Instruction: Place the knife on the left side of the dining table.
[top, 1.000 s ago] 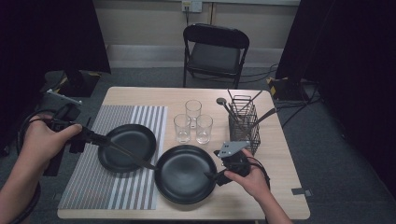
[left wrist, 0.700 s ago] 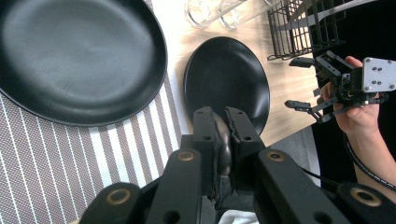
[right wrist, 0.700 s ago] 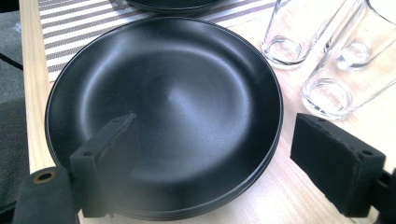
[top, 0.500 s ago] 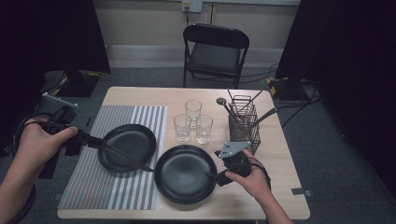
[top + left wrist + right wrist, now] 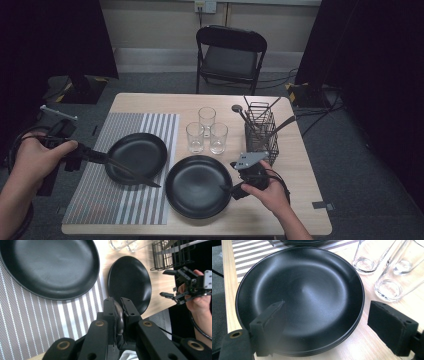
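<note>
My left gripper [image 5: 92, 156] is off the table's left edge, shut on the handle of a dark knife [image 5: 132, 174]. The blade reaches across the black plate [image 5: 140, 150] on the striped placemat [image 5: 125, 210]. In the left gripper view the jaws [image 5: 119, 302] clamp the brownish handle [image 5: 120, 317] above that plate [image 5: 50, 265]. My right gripper [image 5: 229, 189] is open at the right edge of a second black plate [image 5: 195, 187]. In the right gripper view [image 5: 327, 305] one jaw hovers over this plate [image 5: 312, 290] and the other stands past its rim, over the wood.
Three empty glasses [image 5: 206, 131] stand behind the plates. A wire cutlery basket [image 5: 261, 132] with utensils is at the right. A folding chair [image 5: 230, 55] stands beyond the table's far edge. Bare wood lies right of the basket.
My left hand has drawn a little to the left and down, taking the knife with it. The right hand and its gripper have stayed put.
</note>
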The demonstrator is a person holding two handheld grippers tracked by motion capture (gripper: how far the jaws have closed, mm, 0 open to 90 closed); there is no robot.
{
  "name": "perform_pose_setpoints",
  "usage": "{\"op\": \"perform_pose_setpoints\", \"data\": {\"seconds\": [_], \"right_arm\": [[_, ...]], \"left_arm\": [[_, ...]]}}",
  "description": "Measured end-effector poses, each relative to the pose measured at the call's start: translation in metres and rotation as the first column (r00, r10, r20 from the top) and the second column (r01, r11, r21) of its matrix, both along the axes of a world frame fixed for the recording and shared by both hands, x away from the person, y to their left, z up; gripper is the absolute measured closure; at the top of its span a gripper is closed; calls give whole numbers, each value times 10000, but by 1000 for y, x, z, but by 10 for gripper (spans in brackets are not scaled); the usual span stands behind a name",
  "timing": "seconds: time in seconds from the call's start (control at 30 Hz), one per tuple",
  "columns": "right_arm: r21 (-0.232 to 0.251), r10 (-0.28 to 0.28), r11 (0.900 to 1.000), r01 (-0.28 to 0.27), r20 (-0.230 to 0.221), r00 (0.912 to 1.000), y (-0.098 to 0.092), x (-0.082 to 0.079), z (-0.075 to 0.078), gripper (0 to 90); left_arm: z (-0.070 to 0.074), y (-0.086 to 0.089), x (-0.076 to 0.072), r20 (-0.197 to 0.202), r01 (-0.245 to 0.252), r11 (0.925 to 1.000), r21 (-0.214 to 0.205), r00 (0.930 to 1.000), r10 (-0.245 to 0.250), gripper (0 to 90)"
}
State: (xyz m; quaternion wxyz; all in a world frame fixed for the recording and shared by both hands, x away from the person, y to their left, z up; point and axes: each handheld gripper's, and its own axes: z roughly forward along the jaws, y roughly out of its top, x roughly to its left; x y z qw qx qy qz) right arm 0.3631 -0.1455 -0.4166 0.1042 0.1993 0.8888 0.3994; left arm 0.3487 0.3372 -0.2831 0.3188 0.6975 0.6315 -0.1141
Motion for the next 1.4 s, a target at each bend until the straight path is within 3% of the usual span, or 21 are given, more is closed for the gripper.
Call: {"op": "perform_pose_setpoints", "data": {"seconds": [0.2,0.27,0.37,0.7,0.73,0.77,1.4], "right_arm": [[33,-15,10000,15,-54,10000,-2,0,0,147],[23,-26,10000,26,-35,10000,-2,0,0,147],[42,-86,10000,86,-65,9999,-1,0,0,147],[54,-71,10000,72,-47,10000,-2,-1,0,147],[43,-69,10000,69,-33,10000,-2,-1,0,147],[50,-83,10000,83,-64,9999,-2,-1,0,147],[18,-122,9999,122,-118,9999,-2,-3,-1,147]], "left_arm": [[-5,3,-4,-271,-281,9994,-214,9993,275,836],[-6,6,-4,-205,-57,10000,-6,9998,57,836],[-8,6,-5,-352,-308,9994,-172,9989,302,836],[-14,9,-9,-369,-269,9996,-90,9990,266,836],[-14,10,-8,-285,-98,9999,126,9995,101,836],[-16,9,-9,-438,-289,9995,-90,9986,285,836],[-38,21,-19,-724,-435,9987,-266,9965,415,836]]}}
